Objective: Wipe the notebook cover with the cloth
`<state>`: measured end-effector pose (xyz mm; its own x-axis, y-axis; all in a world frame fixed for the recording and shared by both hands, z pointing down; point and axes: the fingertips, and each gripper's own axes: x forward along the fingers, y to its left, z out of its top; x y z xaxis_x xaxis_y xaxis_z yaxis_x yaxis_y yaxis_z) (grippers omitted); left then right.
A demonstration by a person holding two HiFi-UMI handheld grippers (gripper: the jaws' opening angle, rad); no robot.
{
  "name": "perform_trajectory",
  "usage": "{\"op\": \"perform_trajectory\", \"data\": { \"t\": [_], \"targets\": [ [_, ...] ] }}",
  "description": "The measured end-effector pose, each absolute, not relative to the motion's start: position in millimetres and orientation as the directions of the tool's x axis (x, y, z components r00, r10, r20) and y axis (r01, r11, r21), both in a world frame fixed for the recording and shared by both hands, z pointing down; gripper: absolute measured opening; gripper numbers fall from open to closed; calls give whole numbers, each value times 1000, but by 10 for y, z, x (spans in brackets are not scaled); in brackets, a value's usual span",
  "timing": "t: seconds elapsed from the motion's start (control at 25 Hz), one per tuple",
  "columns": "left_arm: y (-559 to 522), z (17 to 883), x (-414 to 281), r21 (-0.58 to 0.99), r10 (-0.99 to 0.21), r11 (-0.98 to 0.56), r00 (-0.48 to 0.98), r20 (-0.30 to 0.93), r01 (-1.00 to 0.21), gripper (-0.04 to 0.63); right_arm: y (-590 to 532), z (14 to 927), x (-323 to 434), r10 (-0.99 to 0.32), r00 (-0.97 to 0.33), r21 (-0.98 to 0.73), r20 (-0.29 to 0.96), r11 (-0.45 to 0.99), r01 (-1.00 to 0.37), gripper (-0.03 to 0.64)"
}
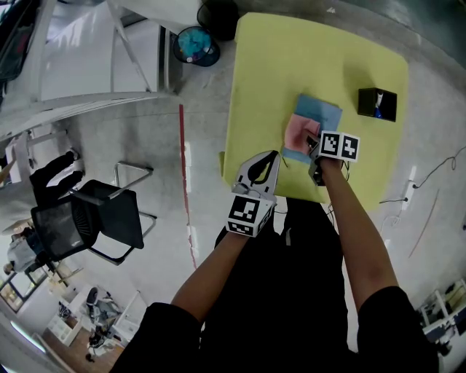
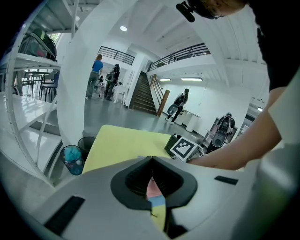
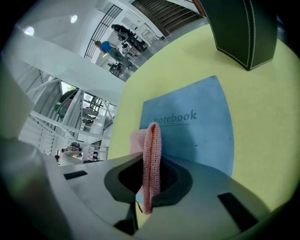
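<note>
A blue notebook [image 1: 322, 114] lies flat on the yellow table [image 1: 277, 65], its printed cover [image 3: 197, 124] facing up. A pink knitted cloth [image 1: 297, 131] rests on its near left part. My right gripper [image 1: 314, 145] is shut on a fold of the cloth [image 3: 151, 159], which stands up between the jaws at the notebook's near edge. My left gripper [image 1: 263, 169] is shut with nothing in it, hovering over the table's near left edge, apart from the notebook. Through its jaws I glimpse a sliver of the pink cloth [image 2: 153, 189] and blue cover.
A black box [image 1: 377, 103] stands on the table right of the notebook. A black bin [image 1: 218, 17] and a bin with blue contents [image 1: 194, 45] sit on the floor by the table's far left corner. A black chair [image 1: 87, 218] stands at the left.
</note>
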<state>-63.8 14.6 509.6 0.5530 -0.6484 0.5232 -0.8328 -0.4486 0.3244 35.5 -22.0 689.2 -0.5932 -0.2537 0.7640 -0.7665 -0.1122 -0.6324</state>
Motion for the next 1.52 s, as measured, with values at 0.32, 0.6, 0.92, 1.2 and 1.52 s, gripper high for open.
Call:
{"op": "perform_trajectory", "data": {
  "t": [0.32,0.6,0.92,1.2,1.52],
  "targets": [
    [146,5057,-492,315,-645,-459,555,525,-831,8,-174,6893,491,-253,-590,-630,767,-123,-766,35],
    [154,5036,-354,309,-639,-465,556,531,-830,8,-139,6891,598,-248,-593,-633,766,-126,-764,35],
    [135,5011,-218,306,-635,-473,561,532,-826,8,-92,6904,731,-237,-593,-631,770,-137,-764,35],
    [137,4988,-128,300,-629,-479,561,538,-825,8,-72,6893,803,-233,-599,-635,767,-137,-760,35],
    [117,4978,-2,293,-627,-485,561,540,-824,8,-30,6898,955,-228,-598,-634,768,-139,-761,35]
  ]
}}
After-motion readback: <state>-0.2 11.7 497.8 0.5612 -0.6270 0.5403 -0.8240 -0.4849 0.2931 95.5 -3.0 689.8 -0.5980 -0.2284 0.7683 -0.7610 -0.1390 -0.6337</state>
